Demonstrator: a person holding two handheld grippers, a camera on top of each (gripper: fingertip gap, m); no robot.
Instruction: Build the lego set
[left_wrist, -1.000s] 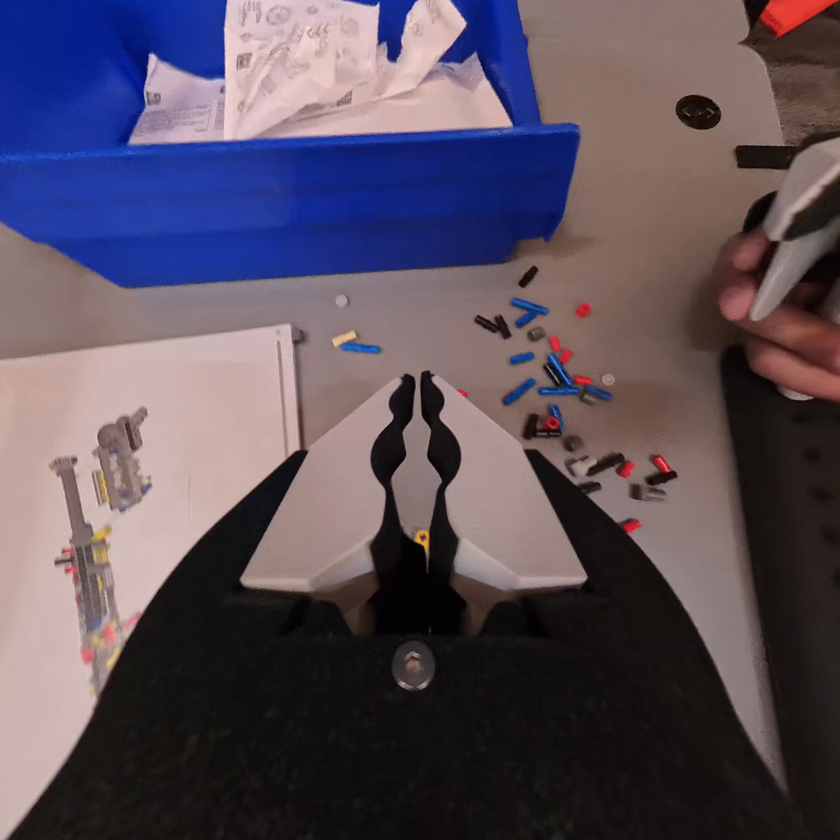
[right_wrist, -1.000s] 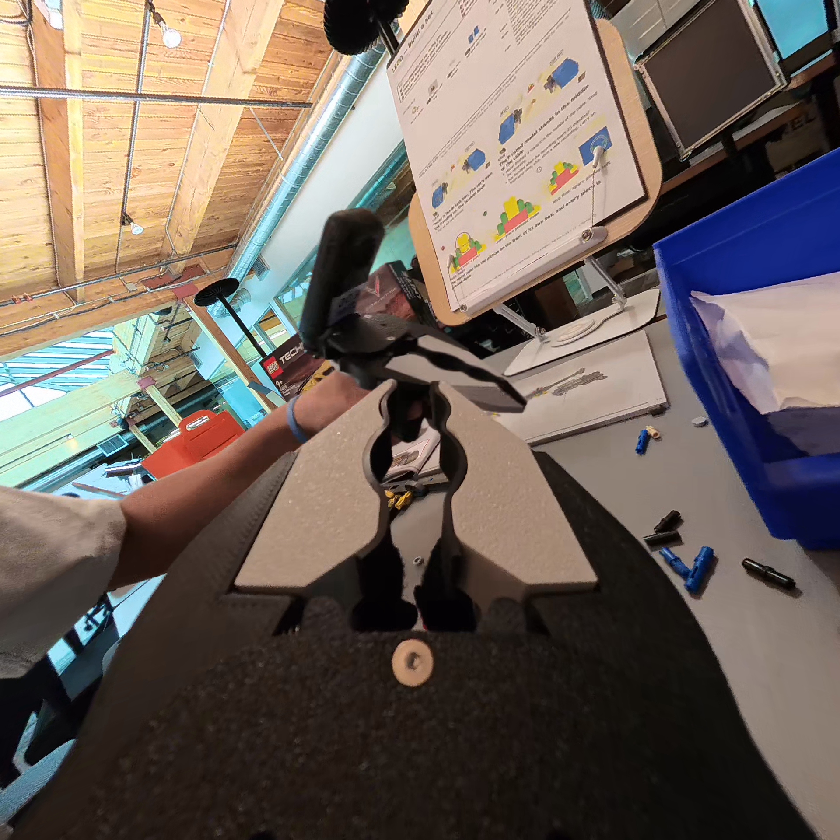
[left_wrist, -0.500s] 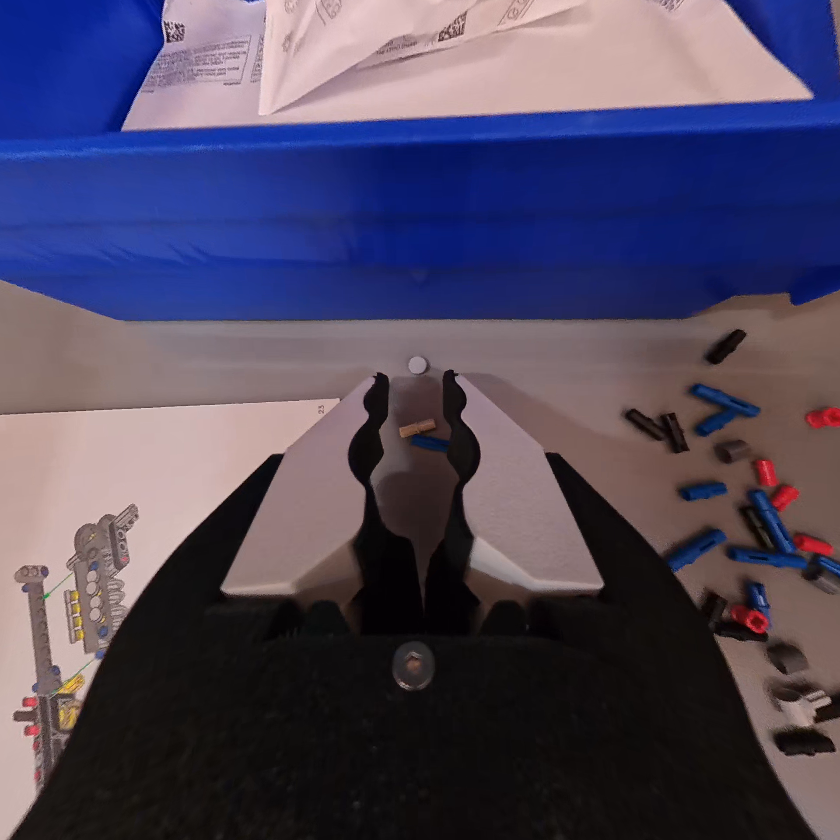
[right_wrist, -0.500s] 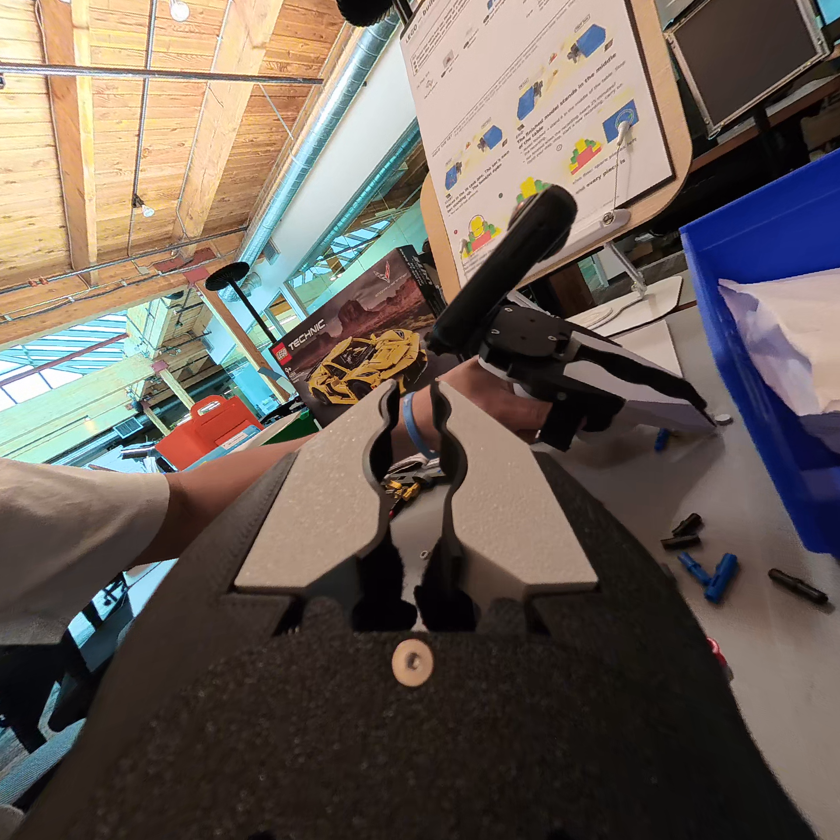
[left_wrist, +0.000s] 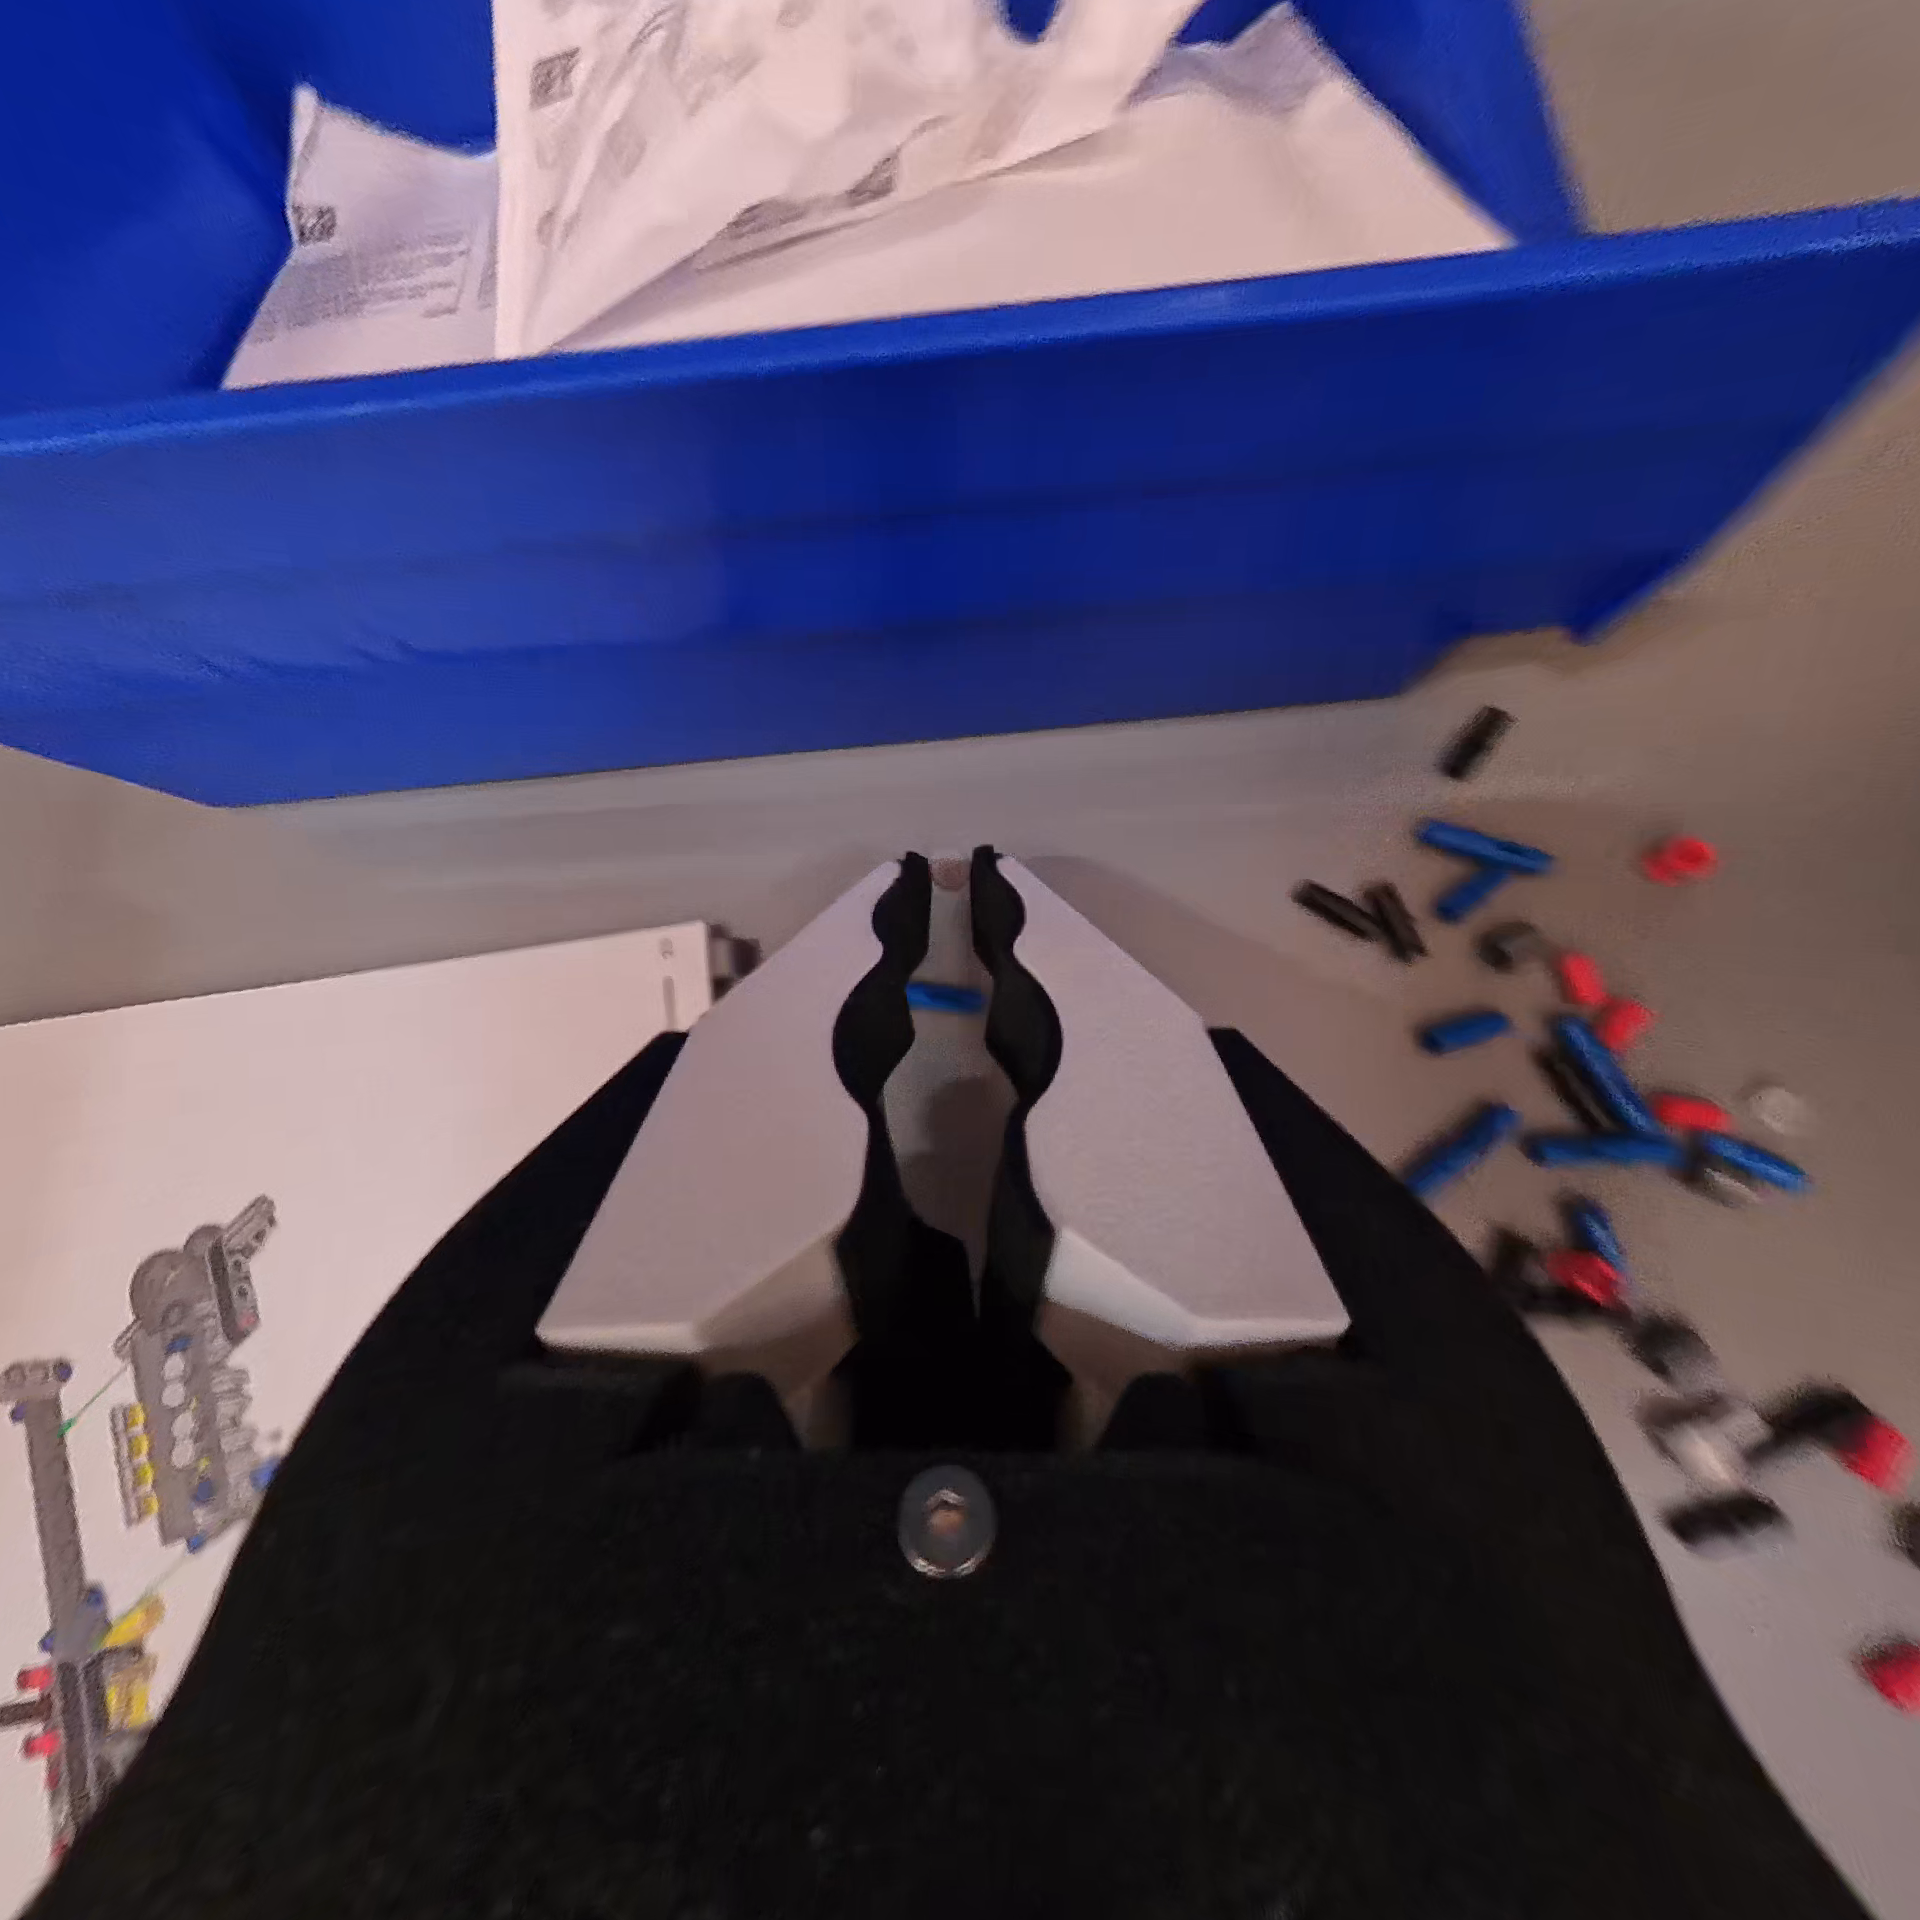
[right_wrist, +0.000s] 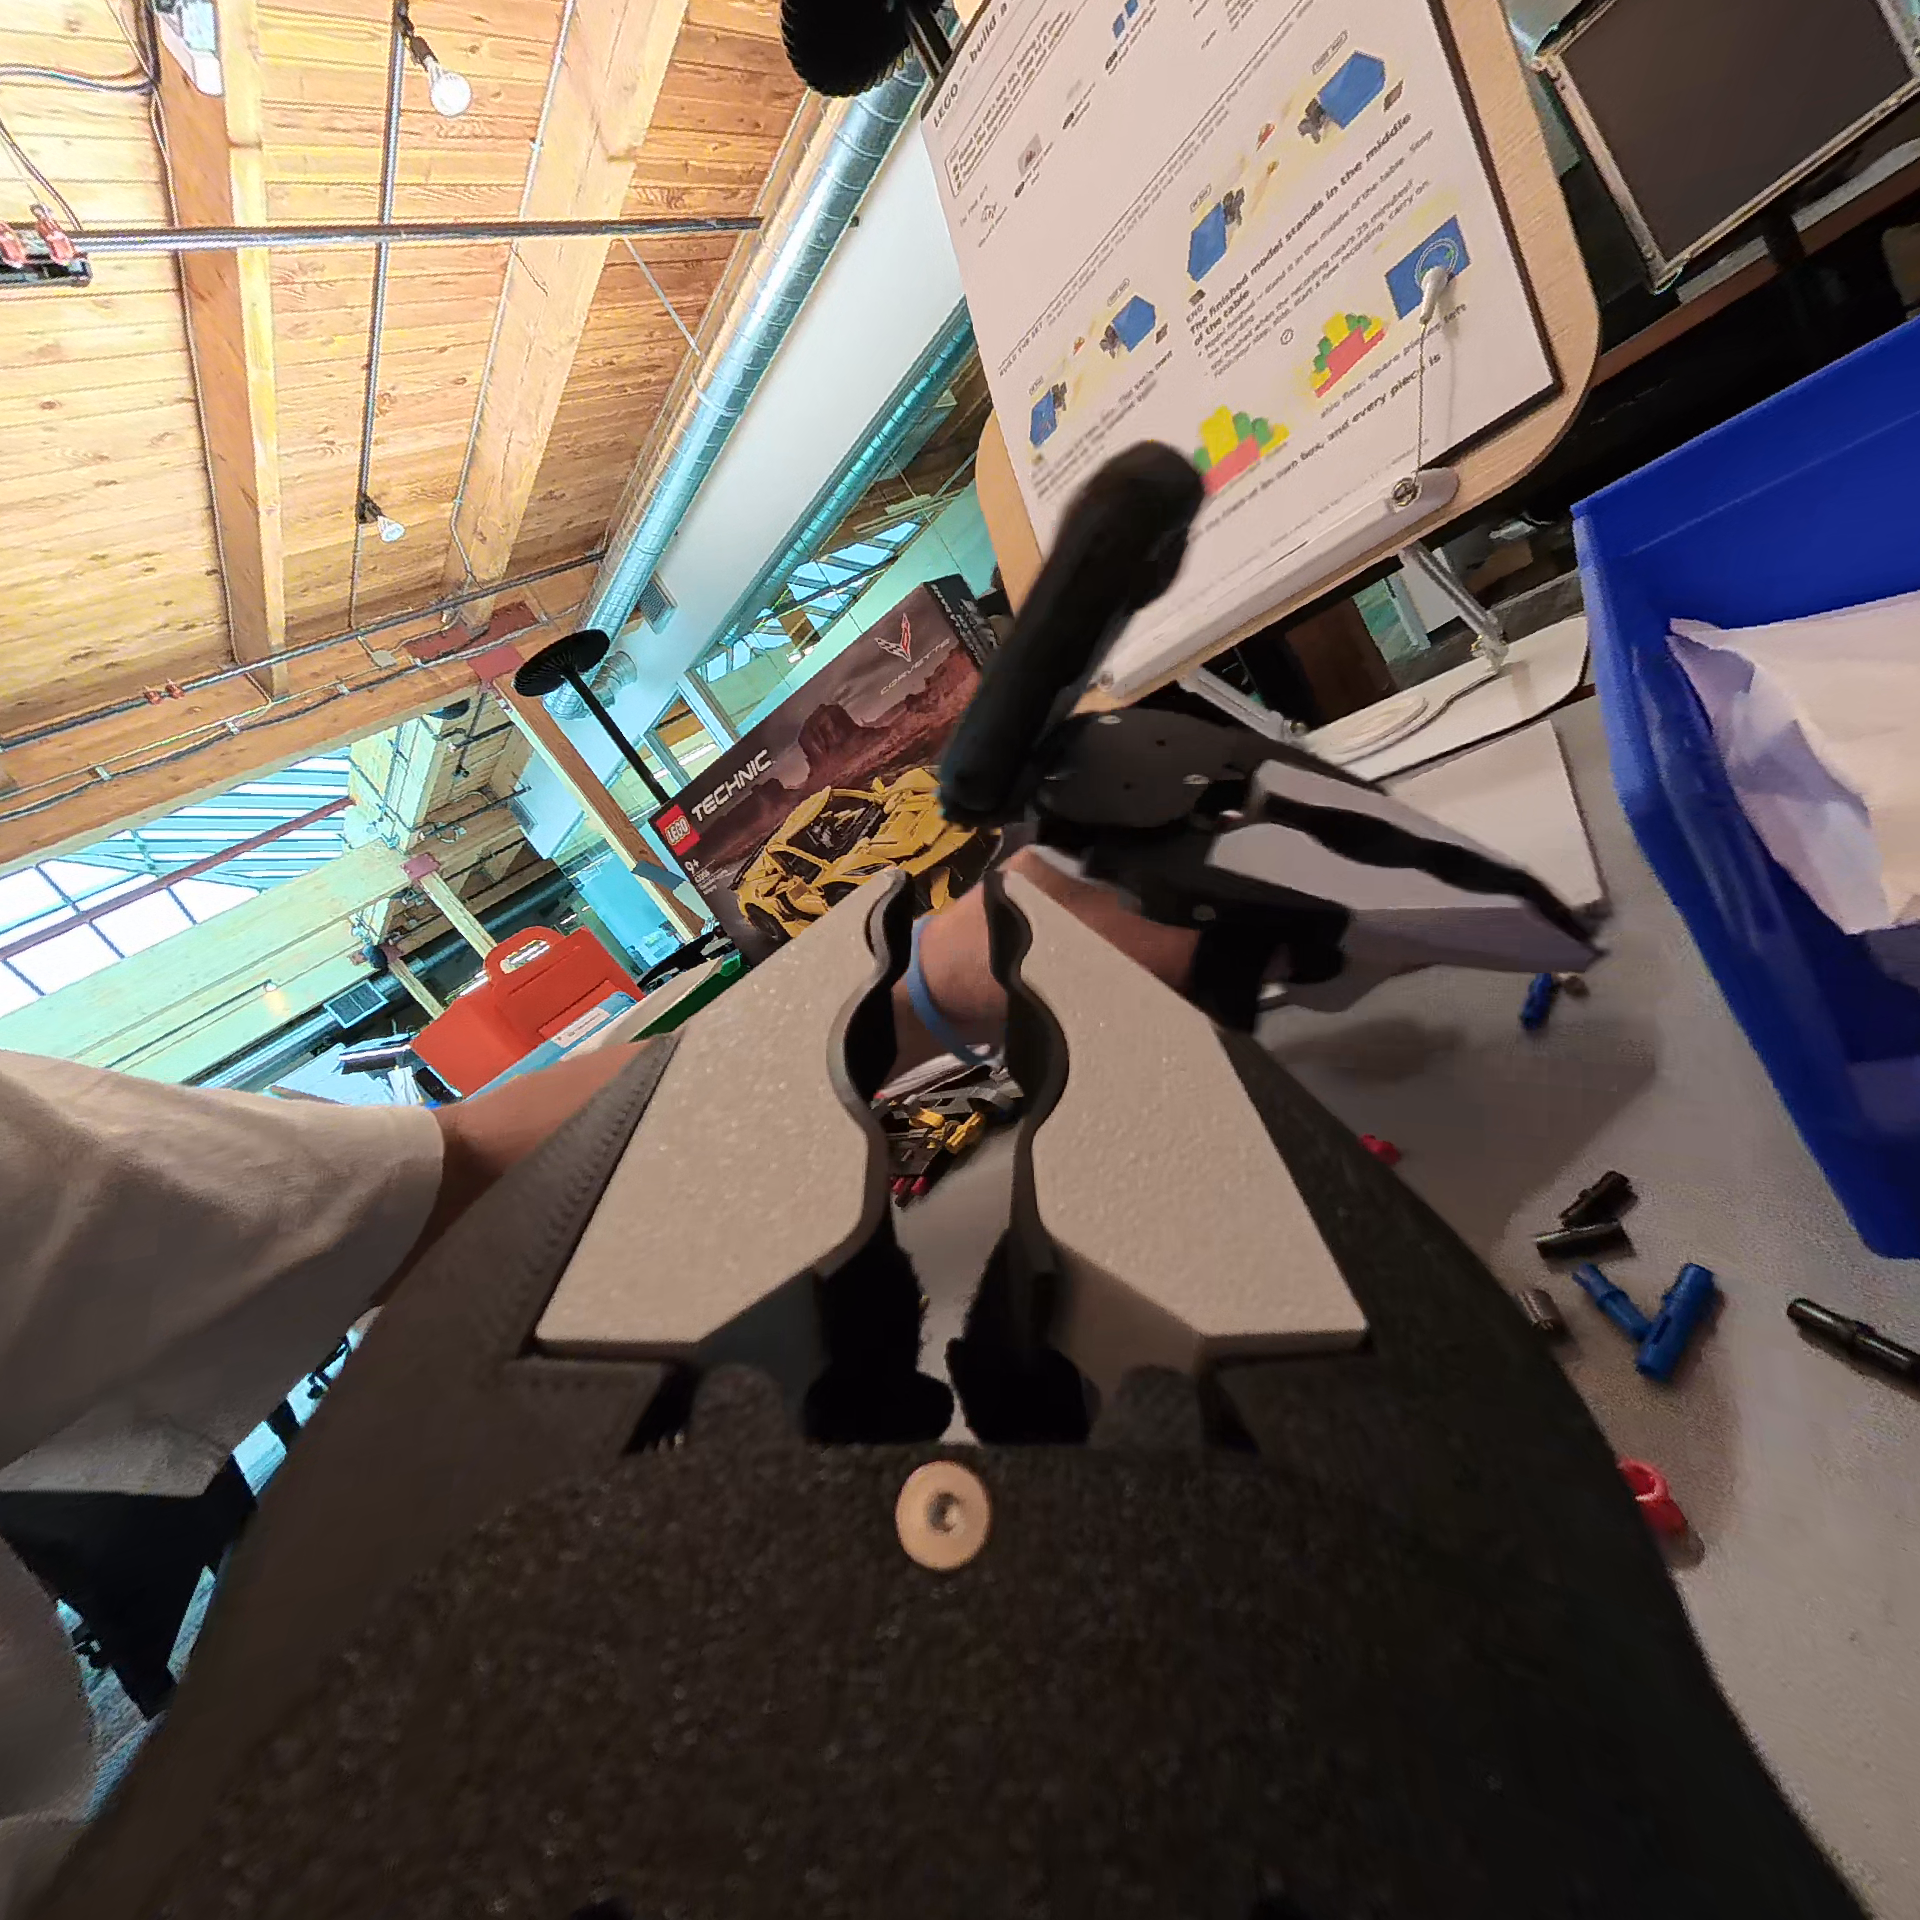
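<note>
In the left wrist view my left gripper (left_wrist: 948, 860) points down at the grey table just in front of the blue bin (left_wrist: 935, 520). Its jaws stand a narrow gap apart, with a small pale round piece (left_wrist: 948, 876) between the tips. I cannot tell whether they grip it. A blue pin (left_wrist: 945, 997) lies on the table under the fingers. Several loose blue, red and black pins (left_wrist: 1579, 1091) lie to the right. My right gripper (right_wrist: 945, 888) is open and empty, held above the table. A small grey and yellow build (right_wrist: 940, 1122) shows through its gap. The left gripper (right_wrist: 1584, 930) also shows there, tips on the table.
The open instruction booklet (left_wrist: 364, 1091) lies at the left. White paper bags (left_wrist: 779, 156) fill the bin. In the right wrist view there are a person's forearm (right_wrist: 520, 1122), a set box (right_wrist: 831, 810), an instruction board on a stand (right_wrist: 1247, 260) and more pins (right_wrist: 1652, 1320). The left gripper's tips are roughly 20 cm from the right gripper's.
My left gripper moved from beside the pin pile toward the bin, opened over a tan pin and a blue pin, then narrowed its jaws. My right gripper stayed nearly still.
</note>
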